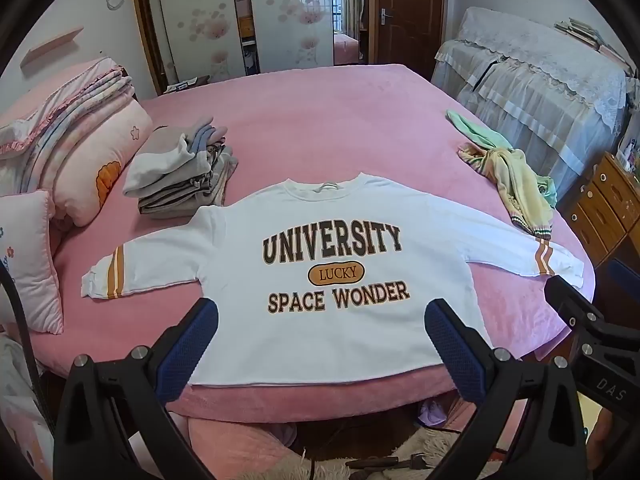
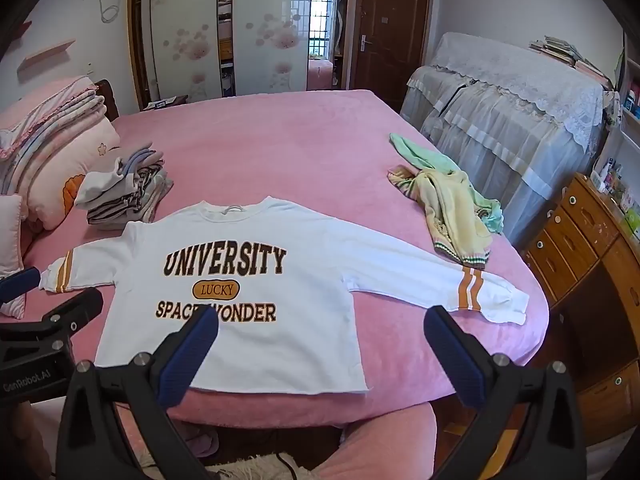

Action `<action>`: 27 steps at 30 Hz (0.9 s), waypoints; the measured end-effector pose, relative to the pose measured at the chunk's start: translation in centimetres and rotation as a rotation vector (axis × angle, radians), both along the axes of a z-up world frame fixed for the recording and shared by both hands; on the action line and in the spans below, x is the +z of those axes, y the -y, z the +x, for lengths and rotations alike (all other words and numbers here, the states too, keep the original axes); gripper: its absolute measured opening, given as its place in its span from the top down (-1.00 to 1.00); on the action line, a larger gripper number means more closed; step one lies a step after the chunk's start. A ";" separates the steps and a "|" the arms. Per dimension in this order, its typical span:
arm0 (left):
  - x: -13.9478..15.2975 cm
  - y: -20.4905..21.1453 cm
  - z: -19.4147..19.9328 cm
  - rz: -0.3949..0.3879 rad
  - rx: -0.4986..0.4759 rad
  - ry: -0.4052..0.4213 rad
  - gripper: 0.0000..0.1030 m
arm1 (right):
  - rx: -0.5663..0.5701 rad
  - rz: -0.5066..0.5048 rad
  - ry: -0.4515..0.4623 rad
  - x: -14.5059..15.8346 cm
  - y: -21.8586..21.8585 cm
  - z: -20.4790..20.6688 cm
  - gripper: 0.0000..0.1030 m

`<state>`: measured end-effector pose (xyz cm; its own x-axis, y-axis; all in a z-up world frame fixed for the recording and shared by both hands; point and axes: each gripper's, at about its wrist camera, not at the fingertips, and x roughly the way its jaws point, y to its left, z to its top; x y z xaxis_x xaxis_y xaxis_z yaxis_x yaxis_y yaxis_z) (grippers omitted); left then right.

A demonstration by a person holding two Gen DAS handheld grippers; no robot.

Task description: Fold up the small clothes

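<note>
A: Where is the white sweatshirt [image 1: 320, 264]?
B: It lies flat on the pink bed [image 1: 328, 120], front up, both sleeves spread, its hem at the near edge of the bed.
A: And the other clothes?
B: A folded stack [image 1: 180, 176] lies left of the sweatshirt; a crumpled green-and-yellow garment [image 1: 512, 176] lies right of it.

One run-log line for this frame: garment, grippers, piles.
white sweatshirt: spread flat, unfolded | left gripper: open, empty | right gripper: open, empty | folded stack: left | unfolded clothes: right
</note>
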<state>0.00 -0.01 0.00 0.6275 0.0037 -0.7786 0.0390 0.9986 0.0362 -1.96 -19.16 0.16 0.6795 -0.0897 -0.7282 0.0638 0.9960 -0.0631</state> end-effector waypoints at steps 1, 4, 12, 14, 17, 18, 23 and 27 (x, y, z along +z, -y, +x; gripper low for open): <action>0.0 0.0 0.0 -0.001 0.001 -0.001 -0.99 | 0.000 -0.001 0.002 0.0 0.0 0.0 -1.00; -0.1 0.0 0.1 -0.011 0.006 -0.006 -0.99 | 0.000 -0.001 0.003 0.0 0.0 -0.1 -1.00; 0.3 -0.1 -0.3 -0.051 -0.012 0.011 -0.99 | 0.001 -0.002 0.005 0.2 0.0 -0.2 -1.00; 0.6 -0.2 -0.4 -0.058 -0.010 0.022 -0.99 | -0.001 -0.001 0.006 0.3 0.1 -0.2 -1.00; 0.8 -0.5 -0.4 -0.067 -0.004 0.025 -0.99 | 0.001 0.000 0.005 0.4 0.1 -0.2 -1.00; 0.8 -0.6 -0.3 -0.070 -0.004 0.023 -0.99 | 0.001 -0.001 0.005 0.4 0.1 -0.2 -1.00; 0.7 -0.6 -0.1 -0.082 -0.012 0.021 -0.99 | -0.005 -0.002 0.012 0.1 0.5 -0.5 -1.00; 0.7 -0.6 0.1 -0.101 -0.018 0.020 -0.99 | -0.005 -0.012 0.031 0.9 -0.5 -0.4 -1.00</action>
